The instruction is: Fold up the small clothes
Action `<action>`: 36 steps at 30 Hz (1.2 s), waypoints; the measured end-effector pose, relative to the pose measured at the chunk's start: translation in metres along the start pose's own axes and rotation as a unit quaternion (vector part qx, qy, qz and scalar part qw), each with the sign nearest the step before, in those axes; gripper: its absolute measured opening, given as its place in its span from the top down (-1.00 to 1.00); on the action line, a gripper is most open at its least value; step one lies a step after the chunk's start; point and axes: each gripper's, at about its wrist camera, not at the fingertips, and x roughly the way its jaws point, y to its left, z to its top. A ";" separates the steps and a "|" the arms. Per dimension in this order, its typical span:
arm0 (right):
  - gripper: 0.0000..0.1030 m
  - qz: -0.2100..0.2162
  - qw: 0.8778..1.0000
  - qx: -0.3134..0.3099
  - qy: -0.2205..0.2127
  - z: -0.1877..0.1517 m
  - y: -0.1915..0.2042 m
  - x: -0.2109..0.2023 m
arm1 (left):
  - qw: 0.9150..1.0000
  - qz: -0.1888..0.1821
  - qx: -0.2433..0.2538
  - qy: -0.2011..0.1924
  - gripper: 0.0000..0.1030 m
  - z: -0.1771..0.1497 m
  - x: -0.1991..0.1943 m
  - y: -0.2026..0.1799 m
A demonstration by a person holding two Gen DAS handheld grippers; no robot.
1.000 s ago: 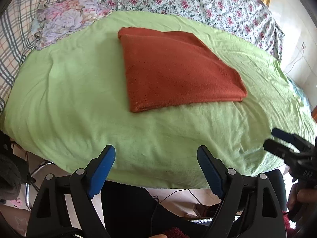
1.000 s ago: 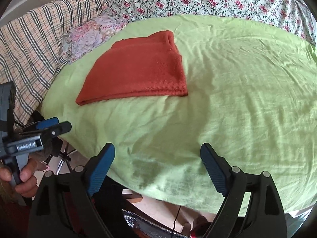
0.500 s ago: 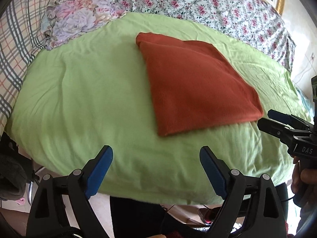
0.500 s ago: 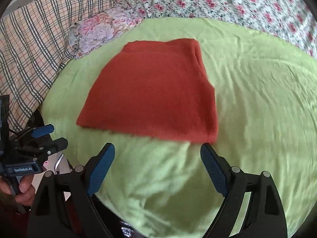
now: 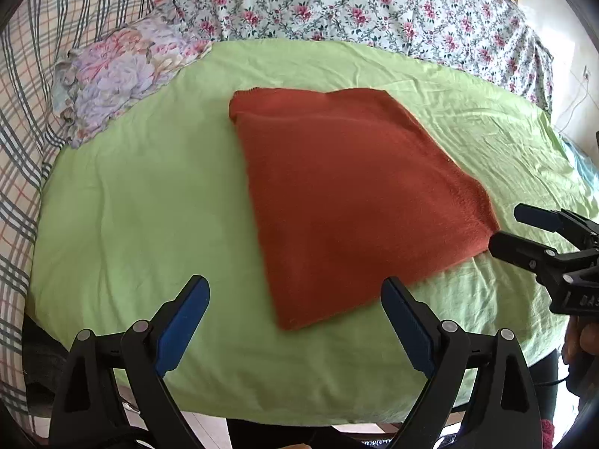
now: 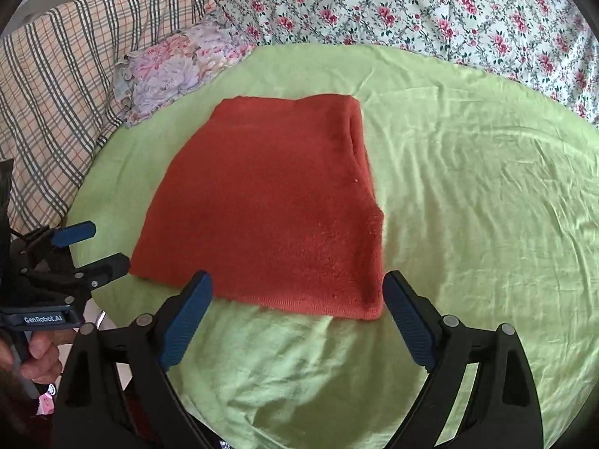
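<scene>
A home bedroom: bed (image 5: 149,202), floral bedding (image 5: 374,7).

A rust-red knit garment (image 5: 352,202) lies folded flat on the green sheet (image 5: 142,202).

On the body of the left gripper (image 6: 88,250), seen at the left edge of the right wrist view, the brand "GenRobot.AI" is printed in light letters on a dark plate. On the body of the right gripper (image 5: 524,230), seen at the right edge of the left wrist view, only the pale letters "DAS" can be read; the rest of this word is cut off by the edge of the picture. No other text or number is readable.
</scene>
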 end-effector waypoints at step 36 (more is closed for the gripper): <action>-0.88 0.049 0.999 0.003 0.017 0.050 -0.018 0.042 | 0.998 0.059 -0.029 0.018 -0.91 0.040 0.026 -0.009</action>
